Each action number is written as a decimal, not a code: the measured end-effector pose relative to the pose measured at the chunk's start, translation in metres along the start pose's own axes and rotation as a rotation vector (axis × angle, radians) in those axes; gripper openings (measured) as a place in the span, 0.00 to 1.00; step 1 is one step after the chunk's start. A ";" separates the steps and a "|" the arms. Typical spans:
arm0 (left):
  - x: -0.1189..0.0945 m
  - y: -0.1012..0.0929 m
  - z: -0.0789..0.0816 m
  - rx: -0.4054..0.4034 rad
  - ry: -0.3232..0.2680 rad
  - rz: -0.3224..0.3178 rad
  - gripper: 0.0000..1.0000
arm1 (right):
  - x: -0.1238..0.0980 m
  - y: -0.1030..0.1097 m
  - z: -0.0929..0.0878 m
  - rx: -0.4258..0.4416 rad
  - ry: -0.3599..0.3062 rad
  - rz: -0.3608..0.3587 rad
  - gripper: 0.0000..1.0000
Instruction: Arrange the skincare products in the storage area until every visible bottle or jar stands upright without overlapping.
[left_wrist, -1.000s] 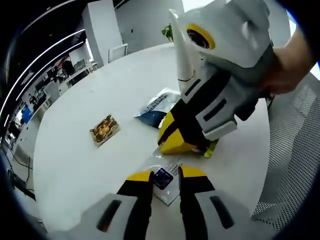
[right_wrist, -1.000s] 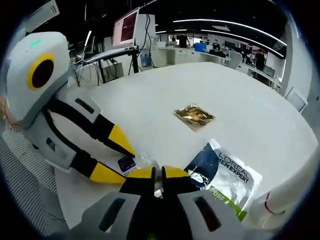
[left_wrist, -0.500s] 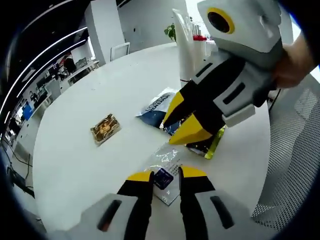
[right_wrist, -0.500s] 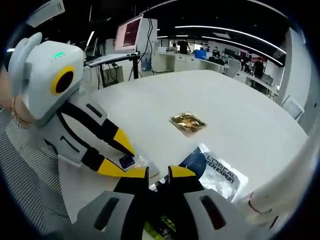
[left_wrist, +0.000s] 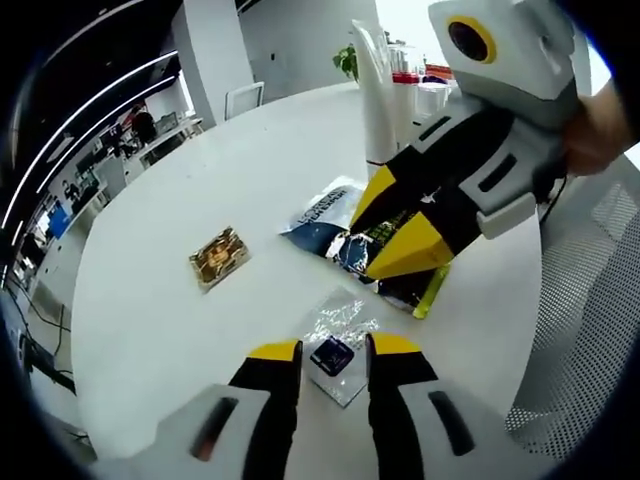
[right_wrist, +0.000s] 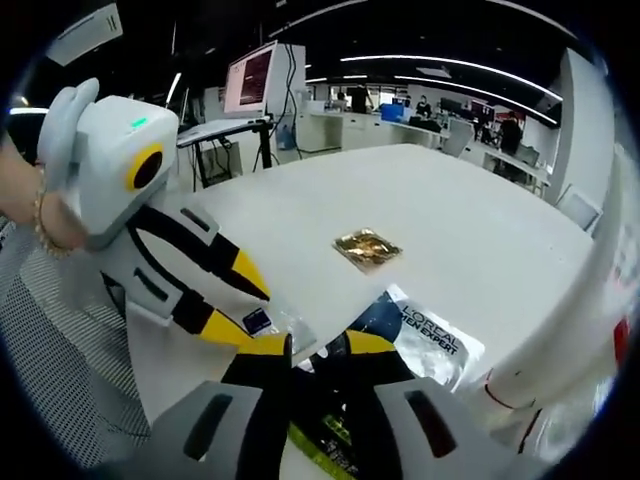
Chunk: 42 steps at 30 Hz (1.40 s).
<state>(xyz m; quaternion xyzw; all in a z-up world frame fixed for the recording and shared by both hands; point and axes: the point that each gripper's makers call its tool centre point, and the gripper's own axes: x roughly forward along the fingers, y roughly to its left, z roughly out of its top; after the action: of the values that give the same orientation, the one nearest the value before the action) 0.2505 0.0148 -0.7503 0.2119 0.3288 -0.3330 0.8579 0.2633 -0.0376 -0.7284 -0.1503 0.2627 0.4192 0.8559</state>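
Right hand-held gripper (left_wrist: 395, 240): closing on the dark green-edged sachet (left_wrist: 405, 285), apparently lifting it off the blue-silver sachet (left_wrist: 318, 212).
Left hand-held gripper (left_wrist: 335, 350): hovering open, empty, straddling the clear sachet (left_wrist: 338, 345) on the surface (left_wrist: 150, 320).
Gold sachet (left_wrist: 218, 257): lying flat, apart.

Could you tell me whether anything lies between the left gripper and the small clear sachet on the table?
Nothing visible does: the small clear sachet lies right ahead of the left gripper, between its open jaws. The right gripper works beyond, over the dark sachet.

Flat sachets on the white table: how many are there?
4: gold sachet lying apart; clear sachet by the left gripper; blue-silver sachet; dark green-edged sachet at the right gripper. More may hide beneath.
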 end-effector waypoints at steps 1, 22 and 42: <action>0.000 0.000 0.000 0.001 0.000 0.001 0.28 | -0.001 0.000 0.000 0.004 -0.002 0.000 0.20; -0.036 -0.009 -0.002 -0.131 -0.027 0.002 0.49 | -0.057 0.018 -0.006 0.056 -0.070 0.003 0.44; -0.065 -0.018 -0.006 -0.309 -0.073 0.010 0.69 | -0.125 -0.014 -0.016 0.350 -0.133 -0.123 0.74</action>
<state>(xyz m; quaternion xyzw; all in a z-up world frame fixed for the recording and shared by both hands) 0.1985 0.0337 -0.7113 0.0668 0.3435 -0.2816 0.8935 0.2055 -0.1334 -0.6690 0.0131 0.2646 0.3231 0.9085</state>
